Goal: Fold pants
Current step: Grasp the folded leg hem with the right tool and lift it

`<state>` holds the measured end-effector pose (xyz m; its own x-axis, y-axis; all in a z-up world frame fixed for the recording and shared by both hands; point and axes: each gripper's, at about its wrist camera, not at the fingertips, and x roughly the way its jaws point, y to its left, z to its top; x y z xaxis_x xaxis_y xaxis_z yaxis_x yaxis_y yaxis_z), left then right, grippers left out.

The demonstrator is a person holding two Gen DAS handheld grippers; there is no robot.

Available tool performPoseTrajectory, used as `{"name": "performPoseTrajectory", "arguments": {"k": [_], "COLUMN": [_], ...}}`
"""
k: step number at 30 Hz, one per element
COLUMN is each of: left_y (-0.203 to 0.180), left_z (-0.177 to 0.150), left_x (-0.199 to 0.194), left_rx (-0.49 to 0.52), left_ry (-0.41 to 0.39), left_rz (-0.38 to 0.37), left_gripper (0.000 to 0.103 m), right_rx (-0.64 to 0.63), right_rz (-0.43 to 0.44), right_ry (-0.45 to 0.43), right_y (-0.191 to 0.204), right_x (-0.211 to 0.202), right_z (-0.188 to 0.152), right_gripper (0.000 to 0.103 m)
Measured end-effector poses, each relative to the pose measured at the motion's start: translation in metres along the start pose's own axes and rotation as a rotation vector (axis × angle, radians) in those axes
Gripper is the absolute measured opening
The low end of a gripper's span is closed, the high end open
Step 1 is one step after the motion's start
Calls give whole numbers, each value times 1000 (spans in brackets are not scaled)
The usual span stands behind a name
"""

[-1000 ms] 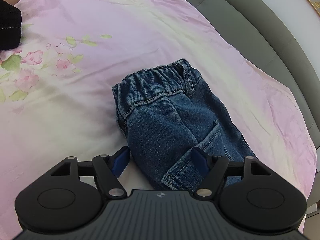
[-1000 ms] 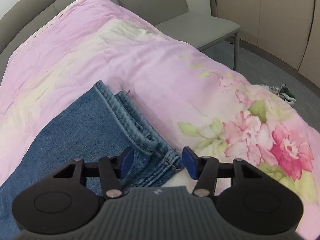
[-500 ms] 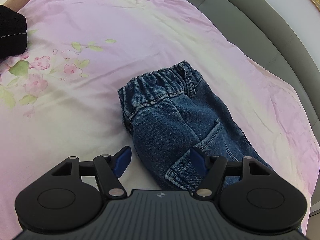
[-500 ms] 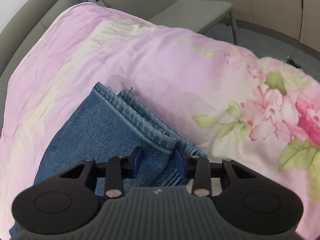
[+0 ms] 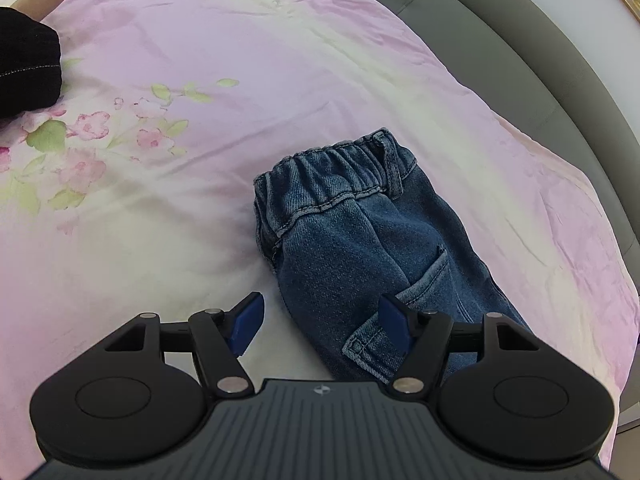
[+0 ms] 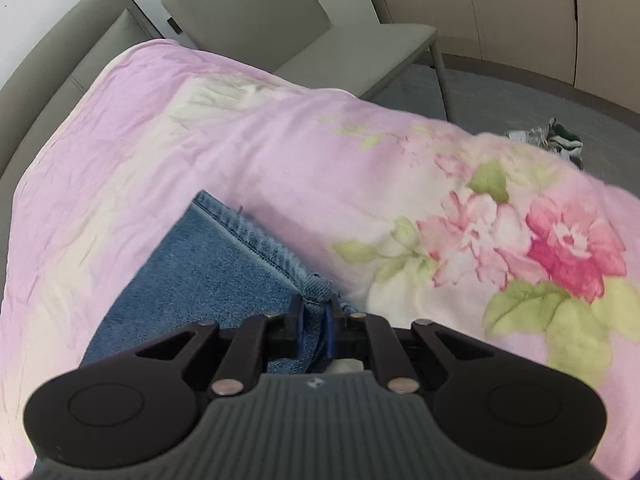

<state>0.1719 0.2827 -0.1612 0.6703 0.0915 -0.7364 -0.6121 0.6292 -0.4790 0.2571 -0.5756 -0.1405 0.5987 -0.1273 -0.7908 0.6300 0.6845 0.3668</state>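
Observation:
Small blue denim pants [image 5: 360, 248] lie on a pink floral bedspread [image 5: 200, 80], the elastic waistband at the far end and a back pocket facing up. My left gripper [image 5: 320, 316] is open and hovers above the pants' near edge, holding nothing. In the right wrist view the leg end of the pants [image 6: 208, 264] shows its stitched hems. My right gripper [image 6: 312, 324] is shut on the hem corner, with denim bunched between the blue pads.
A person's arm in a black sleeve [image 5: 24, 68] rests on the bedspread at far left. A grey padded headboard [image 5: 520, 48] curves along the right. A grey chair [image 6: 320, 40] and shoes [image 6: 552, 140] on the floor stand beyond the bed edge.
My right gripper has closed from wide open onto the pants' hem corner and lifted slightly. My left gripper has drawn back a little from the waistband and stayed open.

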Motion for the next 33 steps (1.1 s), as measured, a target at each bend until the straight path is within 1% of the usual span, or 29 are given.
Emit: {"name": "performPoseTrajectory", "arguments": {"k": [2,4,6,7,8,10,12,13,15,16,17,18,19,20,21,22,24,26,28,30,33], "left_y": [5,13,21,23,25,24,22,21,20,20,19,16,12,9,4,-2,-24,-45,-60,-64,-52], "left_z": [4,7,6,6,5,4,2,1,0,0,2,4,8,12,17,21,30,36,40,42,43], "left_x": [3,8,13,16,19,27,32,34,39,40,39,37,32,27,21,13,-6,-28,-49,-68,-100], "left_rx": [-13,-50,-89,-102,-111,-122,-124,-118,-117,-125,-125,-123,-127,-129,-124,-108,-43,15,62,78,114], "left_ry": [7,16,15,10,7,-3,-13,-20,-27,-25,-26,-25,-24,-25,-27,-35,-59,-81,-92,-89,-94], "left_rz": [0,-21,-45,-57,-67,-82,-90,-95,-104,-108,-97,-85,-76,-72,-75,-76,-62,-37,-33,-30,-14], "left_gripper": [78,82,85,88,89,89,89,88,81,76,71,68,60,56,55,53,50,43,41,41,40], "right_rx": [-5,-28,-30,-19,-13,-3,32,48,62,68,68,75,95,108,108,96,24,-59,-110,-140,-129], "right_rz": [-9,-13,-29,-21,3,37,76,96,99,94,88,85,81,74,87,100,114,113,131,135,140], "right_ry": [-14,-14,7,20,33,61,52,43,18,2,-12,-15,-19,-32,-43,-57,-88,-123,-152,-172,-165], "right_y": [2,5,3,1,-4,-10,-14,-15,-13,-9,-4,-1,2,5,7,12,31,53,68,73,58], "right_x": [2,-4,-15,-17,-17,-9,0,6,16,20,22,22,19,13,6,-3,-29,-58,-85,-110,-139], "right_z": [-5,-7,-11,-14,-17,-22,-25,-27,-31,-33,-33,-33,-31,-26,-20,-12,0,8,13,16,16], "right_gripper": [6,8,27,50,54,54,56,56,56,55,46,40,28,15,8,7,6,5,4,4,4]}}
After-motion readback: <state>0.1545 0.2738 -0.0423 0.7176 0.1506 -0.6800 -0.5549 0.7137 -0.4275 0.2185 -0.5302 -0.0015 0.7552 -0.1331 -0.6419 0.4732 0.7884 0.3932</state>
